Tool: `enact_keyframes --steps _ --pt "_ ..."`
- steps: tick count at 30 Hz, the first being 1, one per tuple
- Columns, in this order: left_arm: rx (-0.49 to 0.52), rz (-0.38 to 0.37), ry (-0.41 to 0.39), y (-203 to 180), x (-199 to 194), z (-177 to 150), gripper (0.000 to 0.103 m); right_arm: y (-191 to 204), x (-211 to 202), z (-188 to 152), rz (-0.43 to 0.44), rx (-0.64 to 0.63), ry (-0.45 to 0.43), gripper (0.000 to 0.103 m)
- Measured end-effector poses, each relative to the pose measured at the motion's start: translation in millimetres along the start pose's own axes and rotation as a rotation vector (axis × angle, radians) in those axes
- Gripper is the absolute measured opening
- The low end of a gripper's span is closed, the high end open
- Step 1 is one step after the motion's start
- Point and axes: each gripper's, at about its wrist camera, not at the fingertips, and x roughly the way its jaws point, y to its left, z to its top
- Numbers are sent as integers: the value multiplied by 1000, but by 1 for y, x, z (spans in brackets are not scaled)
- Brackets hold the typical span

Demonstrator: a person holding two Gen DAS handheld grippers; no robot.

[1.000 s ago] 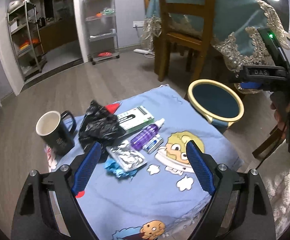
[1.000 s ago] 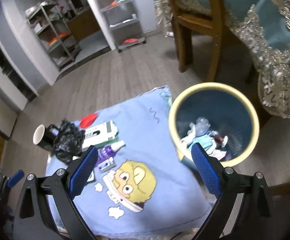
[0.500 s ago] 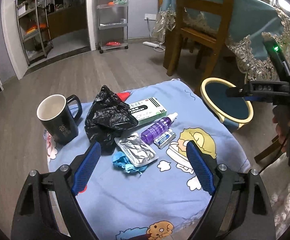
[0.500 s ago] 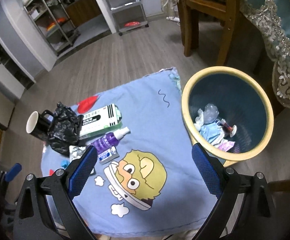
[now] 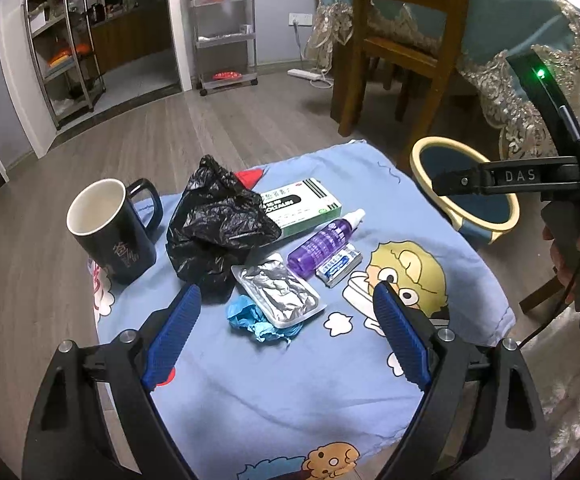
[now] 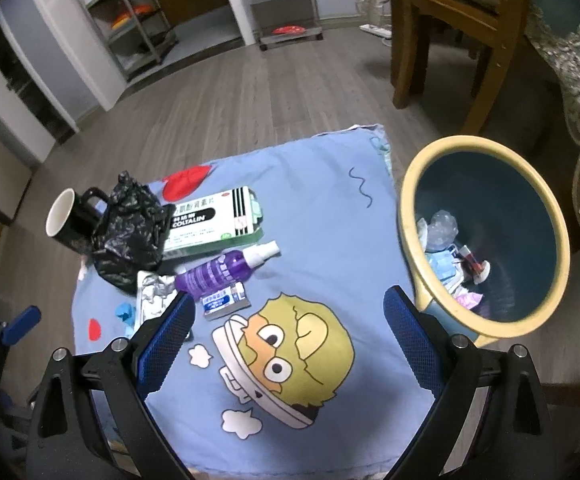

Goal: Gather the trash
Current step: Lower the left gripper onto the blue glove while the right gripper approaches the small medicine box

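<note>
On a blue cartoon cloth [image 5: 274,384] lie a crumpled black plastic bag [image 5: 214,228], a silver foil blister pack [image 5: 278,290], a scrap of blue wrapper [image 5: 258,320], a purple spray bottle [image 5: 322,242], a small blue-and-white tube box [image 5: 339,265] and a green-and-white medicine box [image 5: 300,206]. My left gripper [image 5: 286,300] hangs open above the foil pack and the blue scrap, holding nothing. My right gripper [image 6: 290,312] is open and empty over the cloth's cartoon face, to the right of the tube box [image 6: 224,299]. A yellow-rimmed bin [image 6: 546,216] with trash inside stands to the right.
A black mug [image 5: 110,228] stands at the cloth's left edge beside the bag. A wooden chair [image 5: 402,48] and a table with a lace-edged teal cloth [image 5: 530,64] are behind the bin. Metal shelf racks [image 5: 226,20] line the far wall. Wood floor surrounds the cloth.
Both grippers have come down and closer to the items on the cloth. The right wrist view has swung left, from the bin toward the cloth. Both stay open.
</note>
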Motion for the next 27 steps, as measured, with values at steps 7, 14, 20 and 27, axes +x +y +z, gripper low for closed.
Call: enact_keyframes --steps 7,14,20,27 --pt "-23 -4 29 0 11 1 86 2 12 4 7 -22 26 95" --pt "7 47 89 -2 28 -3 86 -5 38 4 28 19 72 95" --pt "-34 72 162 12 44 -12 86 3 64 1 70 1 118 95" --pt "-72 135 203 28 54 -17 86 31 95 -6 149 -77 148 93"
